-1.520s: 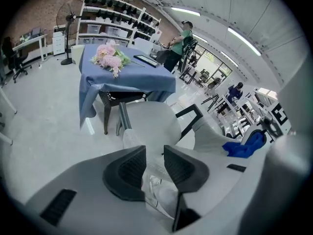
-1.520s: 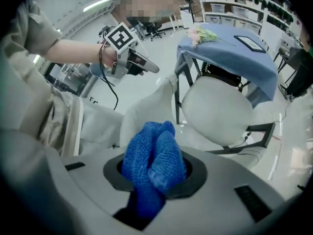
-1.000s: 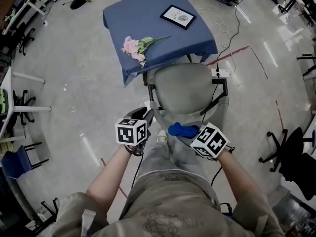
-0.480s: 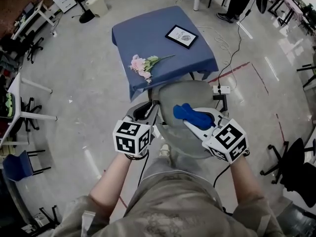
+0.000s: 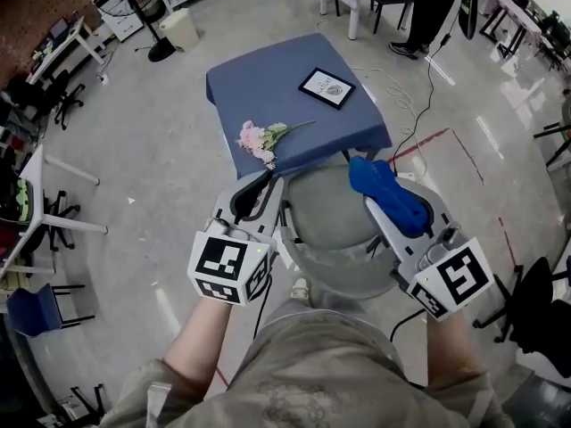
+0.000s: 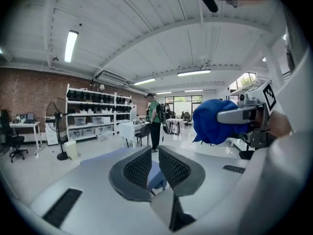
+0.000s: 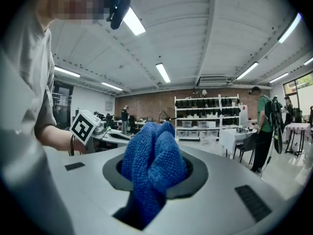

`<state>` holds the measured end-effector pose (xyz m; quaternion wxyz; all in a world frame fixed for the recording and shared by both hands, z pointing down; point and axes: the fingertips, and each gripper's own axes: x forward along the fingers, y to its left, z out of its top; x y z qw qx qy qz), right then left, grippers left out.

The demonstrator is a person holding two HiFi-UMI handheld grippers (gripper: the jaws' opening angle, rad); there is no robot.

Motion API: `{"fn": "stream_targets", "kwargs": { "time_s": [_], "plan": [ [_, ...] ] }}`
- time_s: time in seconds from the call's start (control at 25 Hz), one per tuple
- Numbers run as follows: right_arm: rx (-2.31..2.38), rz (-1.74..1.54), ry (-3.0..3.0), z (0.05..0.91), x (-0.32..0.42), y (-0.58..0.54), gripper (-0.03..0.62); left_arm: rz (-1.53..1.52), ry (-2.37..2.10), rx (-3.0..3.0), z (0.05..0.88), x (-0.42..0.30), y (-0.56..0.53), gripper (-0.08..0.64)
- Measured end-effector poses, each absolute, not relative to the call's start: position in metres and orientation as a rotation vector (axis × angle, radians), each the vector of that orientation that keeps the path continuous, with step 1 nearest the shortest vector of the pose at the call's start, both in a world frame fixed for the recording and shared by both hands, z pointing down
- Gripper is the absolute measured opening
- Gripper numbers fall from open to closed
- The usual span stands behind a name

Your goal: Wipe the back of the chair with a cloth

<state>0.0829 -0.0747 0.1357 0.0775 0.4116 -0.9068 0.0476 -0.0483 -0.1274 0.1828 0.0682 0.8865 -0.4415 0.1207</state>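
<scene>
Both claws were up in front of me. My right claw (image 5: 373, 185) was clamped tight on the blue cloth (image 5: 390, 196). In the right gripper view the cloth sat bunched into a fat wad between the jaws, bulging out past the tips and trailing back into the slot. From the head view the wad hung over the right side of the grey chair (image 5: 330, 226), which stood just below me with its back on my side. I couldn't tell whether the cloth touched the chair.

My left claw (image 5: 265, 184) was at the chair's left edge. Its jaws had just been closing and stood only a narrow gap apart, with nothing in them. The left gripper view showed just the room through that gap, and the cloth in the other claw off to the right.

Beyond the chair was the blue-covered surface (image 5: 268, 78). A spray of pink flowers (image 5: 260, 138) lay near its front edge and a framed picture (image 5: 326, 88) lay further back. A person in green (image 6: 154, 121) stood by the far shelves (image 6: 98, 114).
</scene>
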Motion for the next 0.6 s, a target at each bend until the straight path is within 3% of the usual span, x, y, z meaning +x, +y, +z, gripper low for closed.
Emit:
{"fn": "stream_targets", "kwargs": {
  "time_s": [0.6],
  "plan": [
    [1.512,-0.185,-2.867,0.028,0.123,-0.028,0.126,0.172,-1.49,2.904,0.075,-0.034,-0.089,0.038]
  ]
}}
